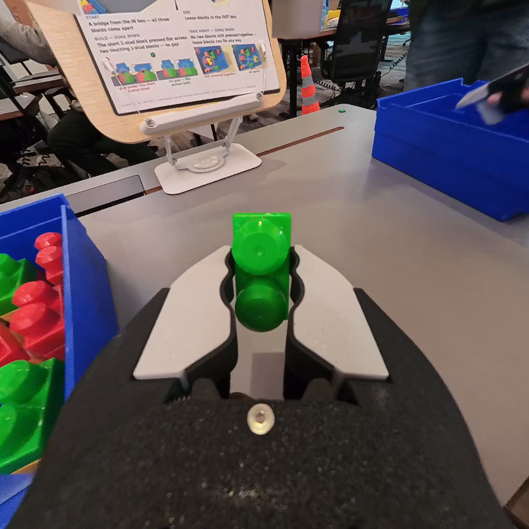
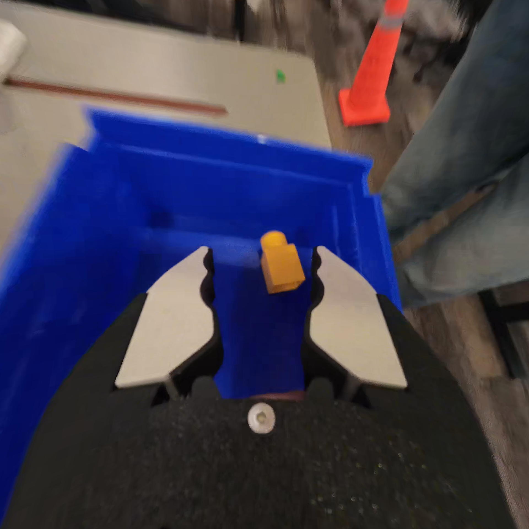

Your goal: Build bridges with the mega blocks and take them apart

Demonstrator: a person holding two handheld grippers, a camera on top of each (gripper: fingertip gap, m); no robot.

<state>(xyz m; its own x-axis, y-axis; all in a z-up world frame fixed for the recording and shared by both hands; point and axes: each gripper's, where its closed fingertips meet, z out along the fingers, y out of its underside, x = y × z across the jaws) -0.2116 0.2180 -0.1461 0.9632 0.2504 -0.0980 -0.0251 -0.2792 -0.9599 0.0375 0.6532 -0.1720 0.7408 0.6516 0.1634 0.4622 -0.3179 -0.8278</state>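
Observation:
My left gripper (image 1: 261, 252) is shut on a green two-stud block (image 1: 261, 272), held over the grey table (image 1: 372, 257) with its studs facing the camera. My right gripper (image 2: 262, 252) is open over a blue bin (image 2: 128, 229). A small orange one-stud block (image 2: 282, 266) shows between and beyond its fingers, apart from both, on its side in or above the bin; the blur hides which. The right gripper also shows at the far right of the left wrist view (image 1: 492, 100), over that blue bin (image 1: 446, 160).
A second blue bin (image 1: 83, 274) at the left holds several red and green blocks (image 1: 31, 329). An instruction sheet on a stand (image 1: 183, 57) is at the back of the table. An orange cone (image 2: 372, 68) stands on the floor. A person's legs (image 2: 472, 171) are at the right. The left gripper's tips are roughly 50 centimetres from the right gripper's.

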